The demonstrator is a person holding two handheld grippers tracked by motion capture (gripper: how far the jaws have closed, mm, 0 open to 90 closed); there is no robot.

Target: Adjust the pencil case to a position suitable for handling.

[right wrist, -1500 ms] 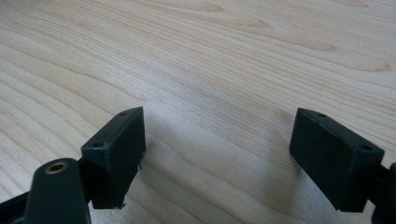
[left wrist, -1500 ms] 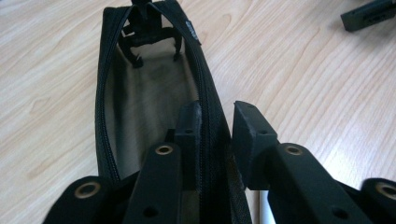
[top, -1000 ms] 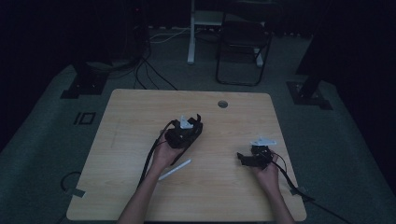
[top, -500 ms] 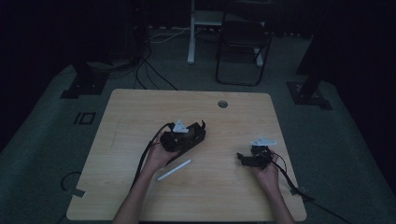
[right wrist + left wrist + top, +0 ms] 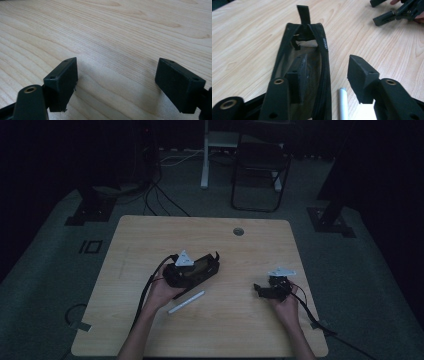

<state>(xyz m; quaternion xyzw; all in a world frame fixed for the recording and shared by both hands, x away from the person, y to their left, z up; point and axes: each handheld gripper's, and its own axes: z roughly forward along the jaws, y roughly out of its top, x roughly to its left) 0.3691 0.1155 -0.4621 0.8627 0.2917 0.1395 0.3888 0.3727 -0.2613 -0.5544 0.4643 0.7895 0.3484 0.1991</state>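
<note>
One black pouch (image 5: pixel 302 72) lies unzipped mid-table, one white pen (image 5: pixel 186 302) just near of it. The left gripper (image 5: pixel 324 75) – jaws just opening – has one jaw inside the pouch; the right gripper (image 5: pixel 116 83), well right, gapes over bare table (image 5: pixel 150 235).

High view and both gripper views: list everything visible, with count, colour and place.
pouch: one, black, unzipped, on the table left of centre, one finger of the left gripper inside its opening
stick: one, white, thin, on the table just in front of the pouch
table: one, light wood, round hole near its far edge
chair: one, dark, on the floor behind the table
left gripper: one, black, fingers have just been opening, straddling the pouch's edge without pinching it
right gripper: one, black, fingers wide apart over bare wood
forearms: two, coming in from the bottom edge
</note>
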